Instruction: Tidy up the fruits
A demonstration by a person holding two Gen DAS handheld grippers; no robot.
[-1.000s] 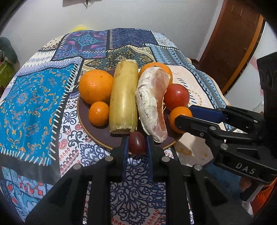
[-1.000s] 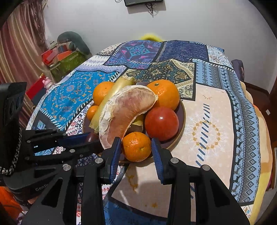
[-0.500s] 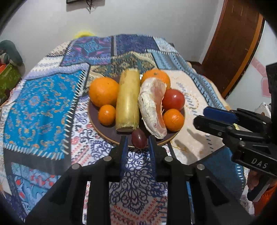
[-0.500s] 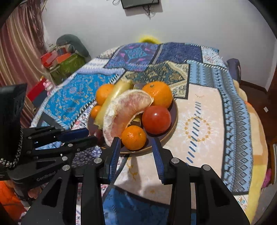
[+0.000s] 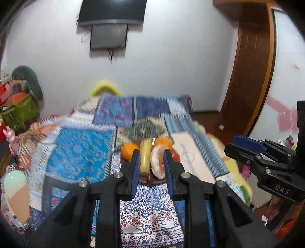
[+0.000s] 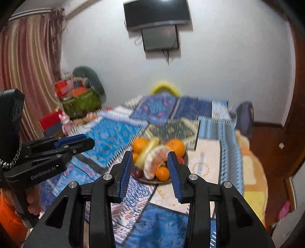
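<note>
A brown plate [image 6: 166, 182] of fruit sits on the patterned cloth. On it lie oranges [image 6: 175, 147], a banana [image 5: 145, 156], a peeled pomelo wedge [image 6: 154, 162], a red tomato [image 5: 175, 156], a small tangerine [image 6: 162, 173] and a dark grape [image 5: 149, 177]. My left gripper [image 5: 150, 158] is open and empty, well back from the plate; it also shows in the right wrist view [image 6: 83, 142]. My right gripper [image 6: 149, 160] is open and empty, also back from the plate, and shows in the left wrist view [image 5: 239, 146].
The patchwork cloth [image 5: 83, 148] covers a round table. A wooden door [image 5: 249, 63] stands at the right. A TV [image 6: 158, 15] hangs on the far wall. Bags and clutter [image 6: 80, 97] sit at the left by a striped curtain [image 6: 28, 76].
Both grippers have pulled back and up from the plate. My left gripper has let go of the grape, which now lies at the plate's front edge.
</note>
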